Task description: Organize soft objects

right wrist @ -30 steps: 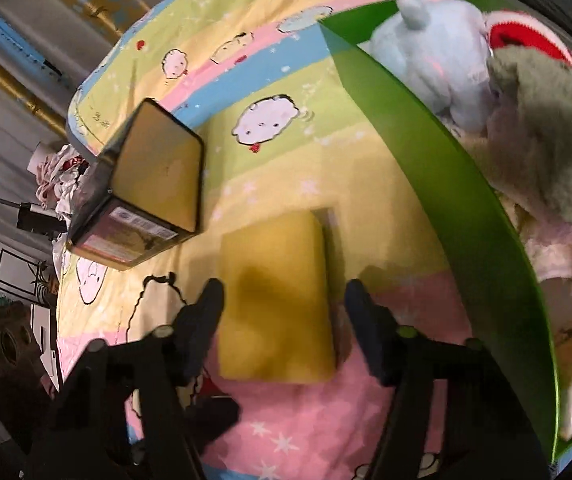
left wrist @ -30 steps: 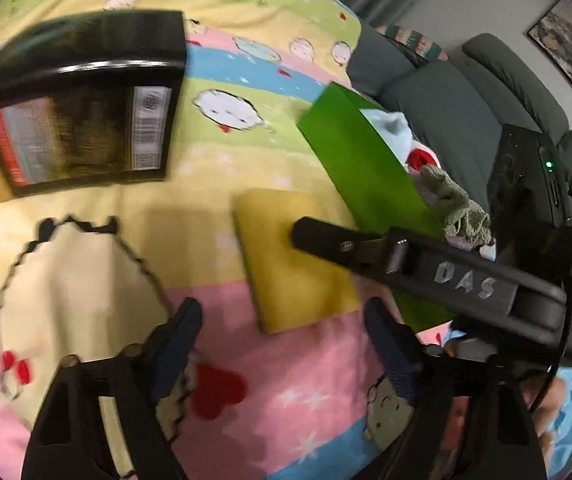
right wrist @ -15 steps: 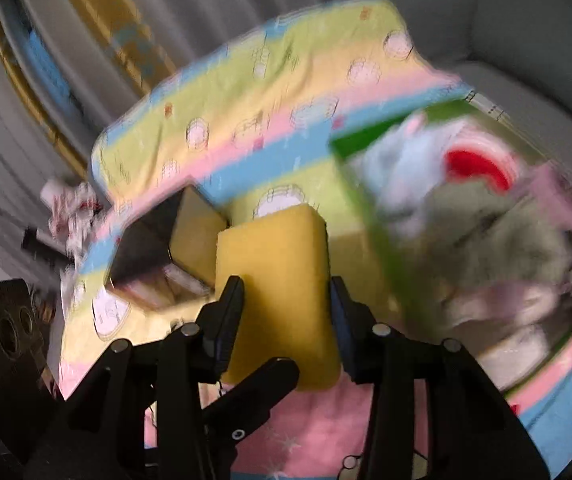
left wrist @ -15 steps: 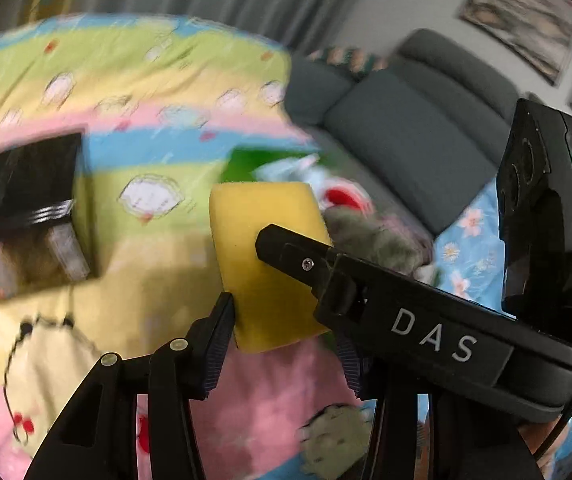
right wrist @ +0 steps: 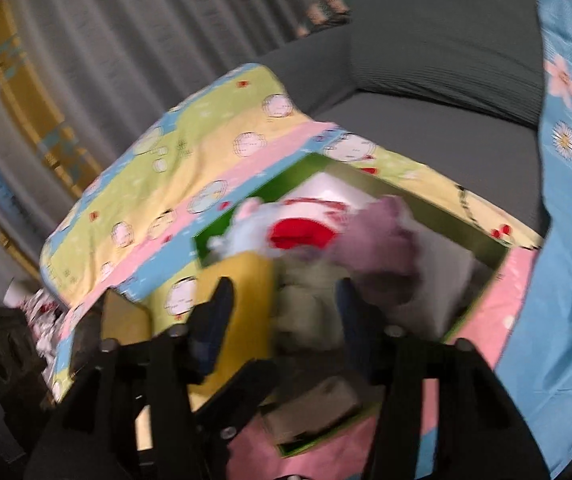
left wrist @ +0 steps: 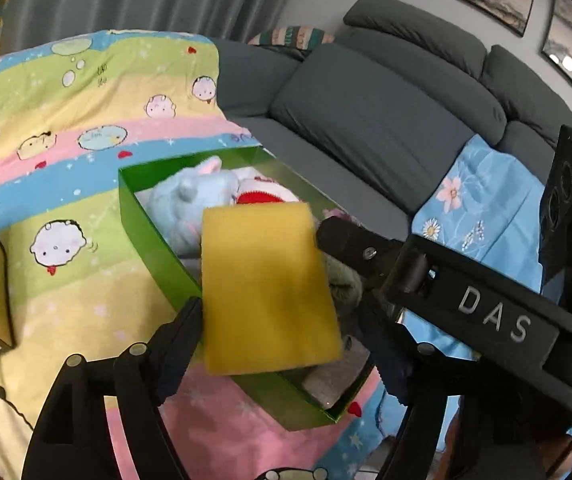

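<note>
Left wrist view: my left gripper point(left wrist: 286, 332) is opening, and the yellow sponge point(left wrist: 266, 288) sits between its fingers, touching the left one with a gap at the right. A second ago the sponge lay flat on the cartoon blanket point(left wrist: 66, 152) beside the green box point(left wrist: 154, 256); now it hangs over the box's near edge, above the plush toys point(left wrist: 202, 200).

Right wrist view, blurred: my right gripper point(right wrist: 286, 312) is opening too, nothing clamped; the sponge point(right wrist: 246, 304) has slipped outside its left finger, where earlier it lay between both.
</note>
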